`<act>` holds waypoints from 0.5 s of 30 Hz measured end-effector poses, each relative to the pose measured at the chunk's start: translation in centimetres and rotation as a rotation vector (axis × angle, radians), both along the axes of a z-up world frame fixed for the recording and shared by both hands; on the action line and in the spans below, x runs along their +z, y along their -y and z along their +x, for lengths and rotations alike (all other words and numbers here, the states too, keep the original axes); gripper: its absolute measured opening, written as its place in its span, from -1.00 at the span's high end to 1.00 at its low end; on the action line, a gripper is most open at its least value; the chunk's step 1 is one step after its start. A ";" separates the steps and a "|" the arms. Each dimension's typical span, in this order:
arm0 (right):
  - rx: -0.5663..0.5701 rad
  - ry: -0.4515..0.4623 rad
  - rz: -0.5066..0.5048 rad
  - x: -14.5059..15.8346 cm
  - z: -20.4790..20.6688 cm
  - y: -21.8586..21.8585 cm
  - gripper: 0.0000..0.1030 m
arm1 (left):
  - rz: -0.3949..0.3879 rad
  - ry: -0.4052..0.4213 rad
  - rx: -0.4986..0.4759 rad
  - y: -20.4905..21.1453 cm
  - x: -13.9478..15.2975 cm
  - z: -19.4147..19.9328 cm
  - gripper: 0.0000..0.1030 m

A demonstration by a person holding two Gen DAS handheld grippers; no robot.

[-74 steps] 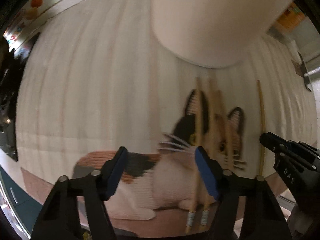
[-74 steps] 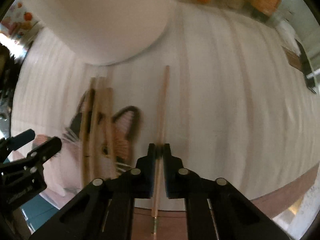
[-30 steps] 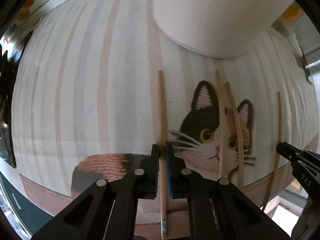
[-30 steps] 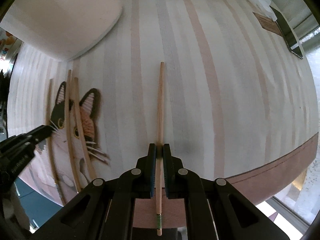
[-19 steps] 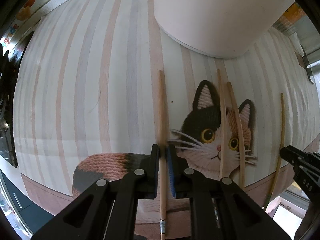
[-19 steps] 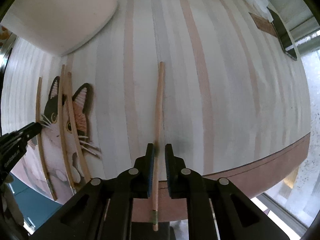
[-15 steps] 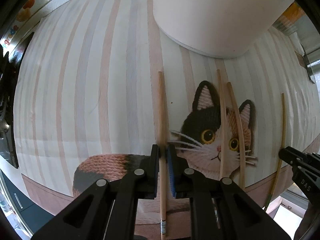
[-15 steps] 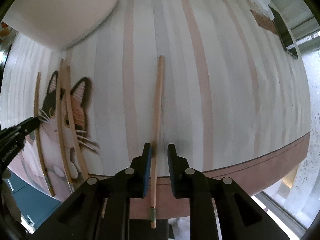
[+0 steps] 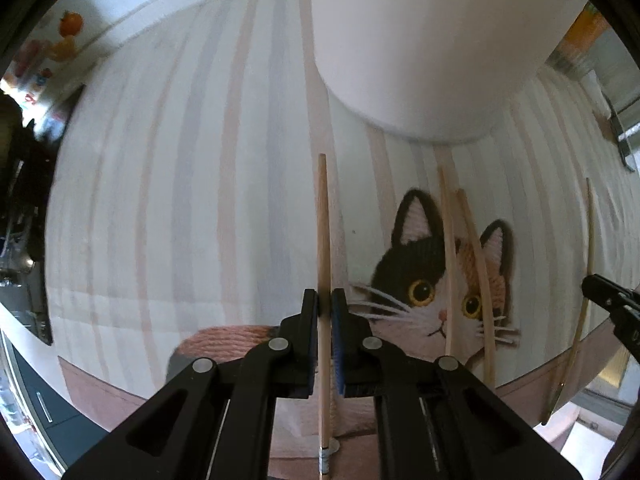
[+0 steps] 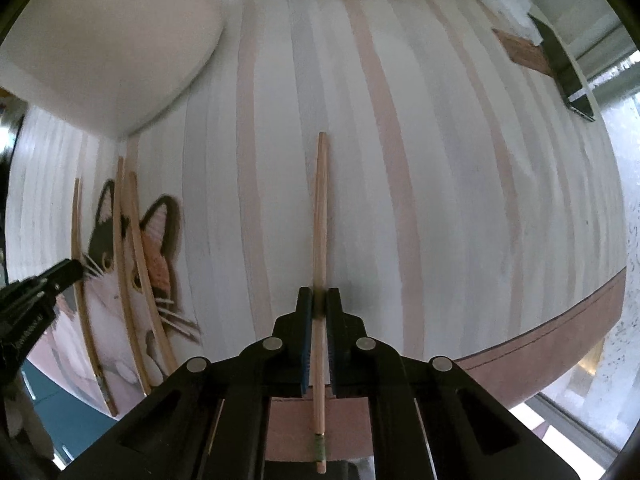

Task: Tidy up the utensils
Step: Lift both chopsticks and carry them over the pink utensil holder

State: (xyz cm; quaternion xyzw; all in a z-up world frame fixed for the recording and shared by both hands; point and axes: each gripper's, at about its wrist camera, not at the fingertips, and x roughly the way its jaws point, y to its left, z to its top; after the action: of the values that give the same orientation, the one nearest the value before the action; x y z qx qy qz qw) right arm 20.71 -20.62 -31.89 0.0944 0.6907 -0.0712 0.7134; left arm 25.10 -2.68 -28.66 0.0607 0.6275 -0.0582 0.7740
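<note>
In the left wrist view, the left gripper (image 9: 325, 312) has its jaws pressed onto a wooden chopstick (image 9: 322, 240), pinching it near mid-length so the tip points ahead toward the base of a large white container (image 9: 420, 52) and the banded tail end sticks out behind the pads. A faint shadow runs beside the stick, which suggests it is raised off the striped cat-print placemat (image 9: 180, 200), though that cannot be told for sure. Two more chopsticks (image 9: 464, 272) lie loose across the cat's face, and the right gripper shows at the far right edge with another stick. In the right wrist view, the right gripper (image 10: 319, 312) is likewise clamped on its own chopstick (image 10: 320, 220), green-banded end trailing behind, tip aimed out over the mat; the container (image 10: 100, 40) sits well off to the upper left, and a dark phone-like object (image 10: 568, 76) lies at the far right. The main risk from here, as I judge it, is pivoting: each stick is held at one narrow point, so a tip knocking the container wall could swing it in the pads or slip it free. The two grippers also work near each other, so converging on the container together could cross the sticks or nudge the loose pair.
</note>
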 end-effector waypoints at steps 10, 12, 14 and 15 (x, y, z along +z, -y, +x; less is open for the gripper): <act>-0.044 0.238 -0.034 7.6 0.4 1.9 0.87 | -0.083 0.251 0.055 -1.2 9.5 -0.7 0.92; -0.054 0.287 -0.036 8.9 -0.2 1.8 0.87 | -0.105 0.287 0.073 -1.6 11.2 -0.7 0.92; -0.066 0.342 -0.034 10.5 -0.3 1.8 0.87 | -0.139 0.322 0.090 -1.9 13.2 -0.9 0.92; -0.072 0.363 -0.029 11.3 -0.4 1.8 0.87 | -0.158 0.335 0.097 -2.0 14.1 -1.0 0.93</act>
State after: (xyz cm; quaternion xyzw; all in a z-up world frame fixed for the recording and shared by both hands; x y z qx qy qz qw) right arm 20.30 -22.47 -20.62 0.1198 0.5458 -0.0885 0.8245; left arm 24.10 -0.67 -14.60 -0.0215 0.4854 -0.0589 0.8720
